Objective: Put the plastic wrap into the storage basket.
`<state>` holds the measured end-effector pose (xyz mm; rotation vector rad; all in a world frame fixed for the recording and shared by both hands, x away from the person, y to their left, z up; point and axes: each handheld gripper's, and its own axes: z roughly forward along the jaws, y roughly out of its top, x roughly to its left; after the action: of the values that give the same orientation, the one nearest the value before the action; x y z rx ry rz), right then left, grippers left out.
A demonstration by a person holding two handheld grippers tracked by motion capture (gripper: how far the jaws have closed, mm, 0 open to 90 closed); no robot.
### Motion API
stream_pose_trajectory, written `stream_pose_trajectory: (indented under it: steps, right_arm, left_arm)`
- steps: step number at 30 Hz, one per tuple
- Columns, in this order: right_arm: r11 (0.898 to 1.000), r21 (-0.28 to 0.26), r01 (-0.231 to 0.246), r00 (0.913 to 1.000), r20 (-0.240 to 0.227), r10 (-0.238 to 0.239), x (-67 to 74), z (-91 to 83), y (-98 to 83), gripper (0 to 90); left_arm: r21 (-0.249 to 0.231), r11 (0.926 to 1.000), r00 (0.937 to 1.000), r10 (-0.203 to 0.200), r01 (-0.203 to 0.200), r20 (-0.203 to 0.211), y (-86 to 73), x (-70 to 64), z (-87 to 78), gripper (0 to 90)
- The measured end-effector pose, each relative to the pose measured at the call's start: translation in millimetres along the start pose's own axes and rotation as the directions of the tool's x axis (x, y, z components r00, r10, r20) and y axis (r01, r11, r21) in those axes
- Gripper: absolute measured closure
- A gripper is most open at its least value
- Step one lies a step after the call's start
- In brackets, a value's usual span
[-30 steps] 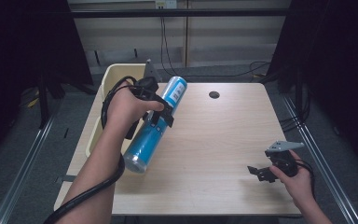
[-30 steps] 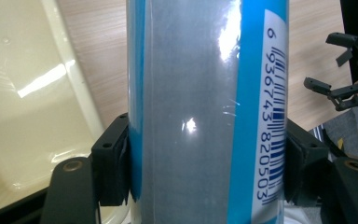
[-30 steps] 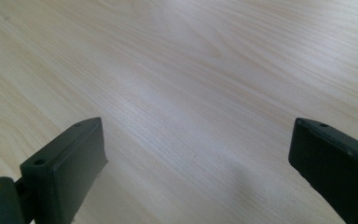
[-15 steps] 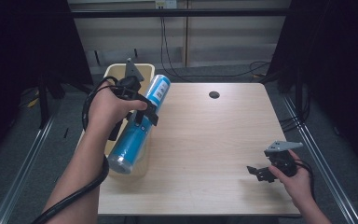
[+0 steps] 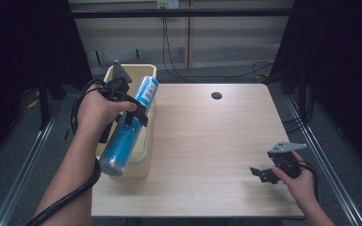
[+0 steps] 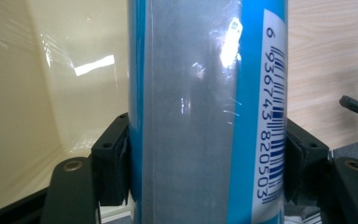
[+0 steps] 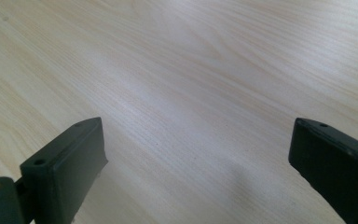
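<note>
Partly, left gripper (image 5: pixel 134 113) hides blue can (image 5: pixel 129 129); bin (image 5: pixel 143 70) beneath.

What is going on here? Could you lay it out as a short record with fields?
Held thing: blue cylindrical tube with a barcode label, tilted, above the bin
Left claw: shut on the tube, pads pressing both its sides
Bin: cream rectangular plastic bin at the left edge of the table
Right claw: open, nothing between its jaws, low over the table near the right front corner
Table: light wooden table with a dark round hole near its far edge
</note>
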<state>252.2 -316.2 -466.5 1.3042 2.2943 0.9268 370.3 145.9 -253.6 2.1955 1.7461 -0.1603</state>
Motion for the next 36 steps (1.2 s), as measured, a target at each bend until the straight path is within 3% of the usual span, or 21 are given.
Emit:
stream_pose_trajectory:
  steps: [6,19,36]
  right_arm:
    - [1.0,0.001,-0.002,1.0,-0.004,0.002,0.1,0.1,0.0,3.6]
    - [1.0,-0.005,-0.001,1.0,0.002,0.001,0.3,-1.0,0.1,3.6]
    - [1.0,-0.008,-0.003,1.0,0.001,0.003,-0.3,-1.9,0.6,3.6]
  left_arm:
    - [-0.007,0.9999,0.9999,-0.009,0.009,-0.013,-0.4,5.5,-0.5,32.1]
    - [-0.014,0.9972,0.9968,-0.074,0.073,-0.031,-2.7,19.1,3.9,32.1]
    - [-0.003,0.994,0.9928,-0.109,0.109,-0.05,-3.6,27.2,14.9,32.1]
